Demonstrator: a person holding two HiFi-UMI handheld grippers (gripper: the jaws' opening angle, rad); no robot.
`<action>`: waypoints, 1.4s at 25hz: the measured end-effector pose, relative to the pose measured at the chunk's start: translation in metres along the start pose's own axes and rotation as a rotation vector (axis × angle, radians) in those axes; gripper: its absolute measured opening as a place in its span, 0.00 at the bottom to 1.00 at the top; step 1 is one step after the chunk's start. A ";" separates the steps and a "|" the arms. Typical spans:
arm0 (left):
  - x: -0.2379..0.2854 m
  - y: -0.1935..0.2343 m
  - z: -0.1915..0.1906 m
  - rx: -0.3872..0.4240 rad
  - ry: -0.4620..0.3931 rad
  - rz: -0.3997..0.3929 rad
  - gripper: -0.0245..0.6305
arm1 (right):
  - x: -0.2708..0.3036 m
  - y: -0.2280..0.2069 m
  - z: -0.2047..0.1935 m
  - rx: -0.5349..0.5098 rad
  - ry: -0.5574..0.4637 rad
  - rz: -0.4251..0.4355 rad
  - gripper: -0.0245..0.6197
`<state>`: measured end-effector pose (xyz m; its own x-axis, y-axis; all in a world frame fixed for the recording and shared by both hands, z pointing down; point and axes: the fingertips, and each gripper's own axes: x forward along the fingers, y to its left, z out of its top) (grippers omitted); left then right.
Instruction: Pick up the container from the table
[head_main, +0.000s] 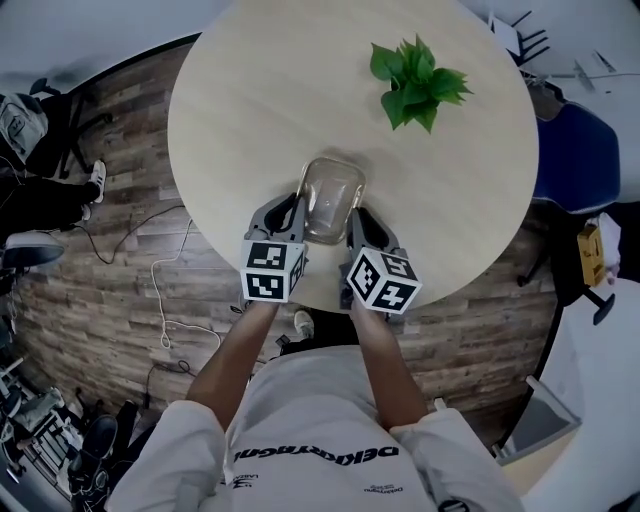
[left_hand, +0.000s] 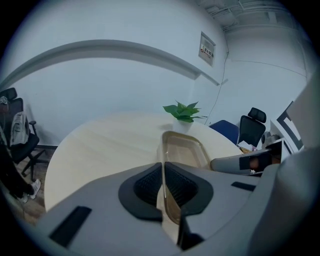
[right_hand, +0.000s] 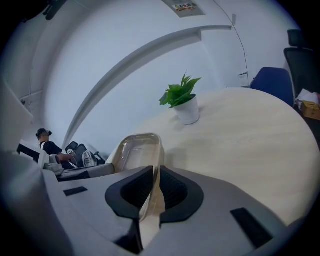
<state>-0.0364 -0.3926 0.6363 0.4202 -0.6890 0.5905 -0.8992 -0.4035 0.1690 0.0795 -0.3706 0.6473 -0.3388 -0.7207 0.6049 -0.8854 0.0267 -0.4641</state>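
Note:
A clear, shallow plastic container (head_main: 332, 198) hangs just above the near edge of the round pale wooden table (head_main: 240, 110), held between both grippers. My left gripper (head_main: 299, 207) is shut on the container's left rim, and the thin rim (left_hand: 163, 150) runs straight between its dark pads (left_hand: 150, 184). On the right rim my right gripper (head_main: 356, 214) is also shut, its black pads (right_hand: 172, 189) pressing the clear edge. From the right gripper view the tray (right_hand: 137, 150) stretches away from the jaws and looks empty. The container (left_hand: 186, 149) is tilted slightly.
A small green plant (head_main: 416, 80) in a white pot (right_hand: 188, 113) stands further back on the table. A blue chair (head_main: 575, 160) sits at the right, and white cables (head_main: 165, 290) trail over the wooden floor at the left. Black office chairs (left_hand: 252, 127) stand by the wall.

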 end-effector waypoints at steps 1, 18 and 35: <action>-0.005 -0.001 0.002 -0.001 -0.011 0.005 0.09 | -0.004 0.003 0.001 -0.011 -0.005 0.001 0.15; -0.120 -0.042 0.045 -0.014 -0.229 0.034 0.09 | -0.106 0.057 0.031 -0.140 -0.164 0.049 0.12; -0.251 -0.087 0.073 0.005 -0.414 0.018 0.09 | -0.227 0.118 0.040 -0.241 -0.316 0.110 0.12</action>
<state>-0.0548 -0.2291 0.4156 0.4185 -0.8797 0.2257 -0.9069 -0.3912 0.1566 0.0642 -0.2312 0.4292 -0.3544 -0.8806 0.3147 -0.9114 0.2500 -0.3269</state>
